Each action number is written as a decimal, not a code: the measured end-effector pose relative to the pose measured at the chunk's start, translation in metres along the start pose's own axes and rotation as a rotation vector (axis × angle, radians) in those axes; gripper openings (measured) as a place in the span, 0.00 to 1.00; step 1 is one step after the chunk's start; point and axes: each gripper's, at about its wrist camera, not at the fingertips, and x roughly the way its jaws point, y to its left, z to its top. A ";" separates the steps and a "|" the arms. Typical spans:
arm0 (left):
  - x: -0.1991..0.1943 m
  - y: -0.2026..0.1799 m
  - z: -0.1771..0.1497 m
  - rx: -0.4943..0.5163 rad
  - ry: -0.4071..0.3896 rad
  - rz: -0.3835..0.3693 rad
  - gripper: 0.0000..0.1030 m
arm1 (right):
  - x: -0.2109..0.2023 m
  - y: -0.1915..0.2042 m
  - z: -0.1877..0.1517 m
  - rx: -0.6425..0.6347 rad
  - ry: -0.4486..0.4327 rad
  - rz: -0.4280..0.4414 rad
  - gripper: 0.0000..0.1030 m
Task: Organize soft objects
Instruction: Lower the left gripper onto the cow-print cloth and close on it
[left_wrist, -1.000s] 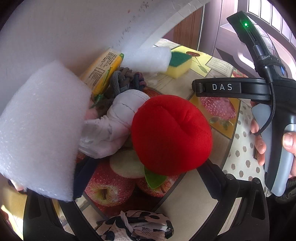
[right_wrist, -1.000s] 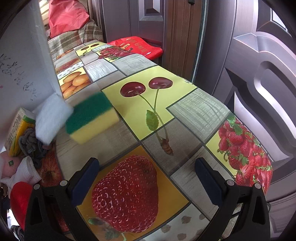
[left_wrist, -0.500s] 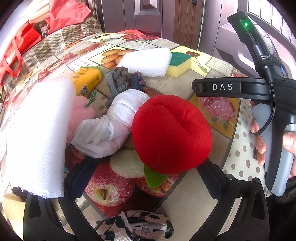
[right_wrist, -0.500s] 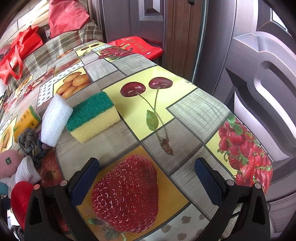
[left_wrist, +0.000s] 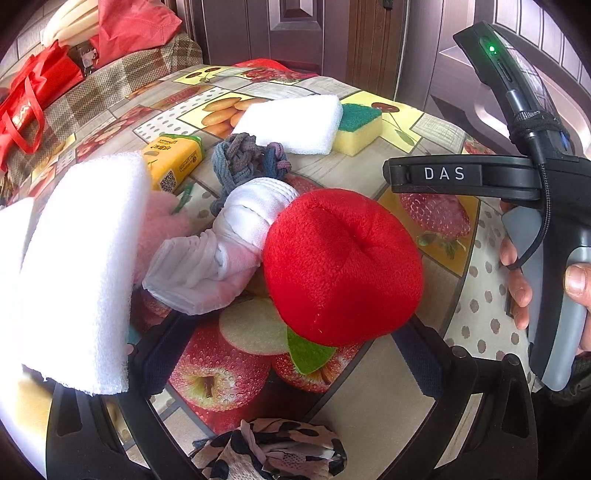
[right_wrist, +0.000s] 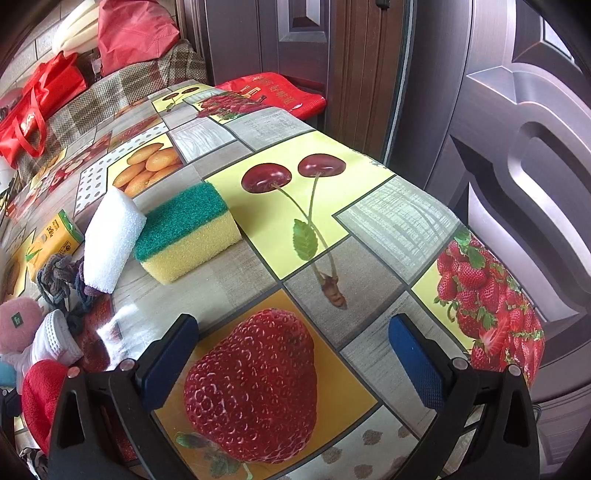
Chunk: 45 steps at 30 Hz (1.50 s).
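A red plush apple (left_wrist: 343, 266) lies on the fruit-print tablecloth (left_wrist: 373, 413), just ahead of my left gripper (left_wrist: 288, 358), which is open and holds nothing. Left of the plush are a rolled white sock (left_wrist: 221, 251), a pink plush (left_wrist: 162, 221) and a big white foam block (left_wrist: 81, 266). Farther back lie a grey braided cord (left_wrist: 243, 158), a white foam pad (left_wrist: 291, 122) and a green-and-yellow sponge (left_wrist: 358, 127). My right gripper (right_wrist: 291, 362) is open over a strawberry print, well short of the sponge (right_wrist: 188, 236) and foam pad (right_wrist: 110, 240).
A yellow tissue packet (left_wrist: 173, 158) sits behind the pink plush. Spotted fabric (left_wrist: 273, 450) lies under the left gripper. A hand (left_wrist: 517, 288) holds the right gripper's handle at the table's right edge. Red bags (right_wrist: 33, 107) and dark wooden doors (right_wrist: 517, 147) stand beyond the table.
A large white sheet that covered the upper left of both views has gone out of frame. The big foam block has tilted and settled at the left. Neither gripper has moved.
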 end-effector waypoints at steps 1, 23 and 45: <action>0.000 0.000 0.000 0.000 0.000 0.000 0.99 | 0.000 0.000 0.000 0.000 0.000 0.000 1.00; 0.000 0.001 -0.001 0.001 -0.001 0.001 0.99 | 0.000 0.000 0.000 -0.002 -0.001 0.000 1.00; -0.036 0.010 -0.007 -0.067 -0.164 0.015 1.00 | 0.000 -0.001 0.000 -0.003 -0.001 0.000 1.00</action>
